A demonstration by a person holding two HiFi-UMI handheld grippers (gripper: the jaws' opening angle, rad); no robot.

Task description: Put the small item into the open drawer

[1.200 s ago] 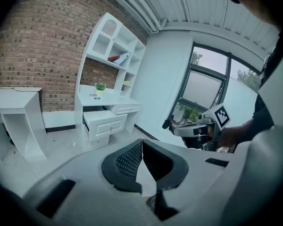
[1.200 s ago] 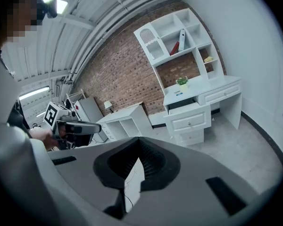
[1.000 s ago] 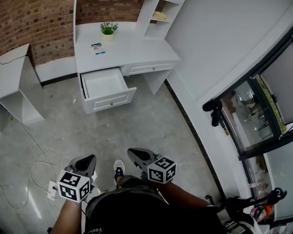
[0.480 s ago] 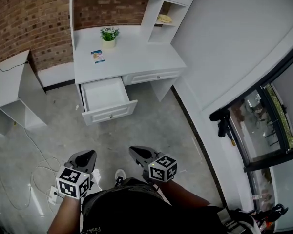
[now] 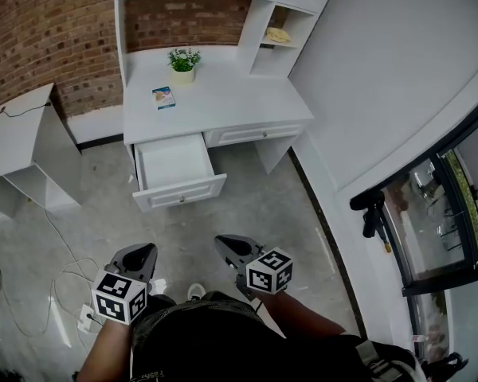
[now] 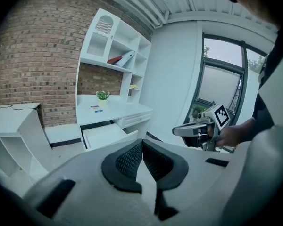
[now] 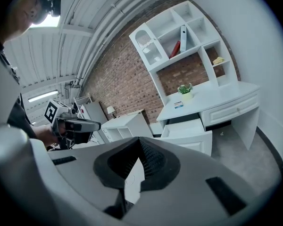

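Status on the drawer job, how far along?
Done: the drawer stands open. In hand: nothing; left tongs and right tongs are shut and empty, back from the desk. To do: grab the small packet lying on it near the plant and put it in the drawer.

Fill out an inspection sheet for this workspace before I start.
Surface: white desk, mostly bare.
Job's things: small item lies on the desk; open drawer below it looks empty.
Clutter: potted plant at the back of the desk.
Grippers: left tongs and right tongs both shut, nothing held, well short of the desk.
Cables: white cable loops over the floor at the left.
Surroundings: brick wall, low side unit, window at the right.
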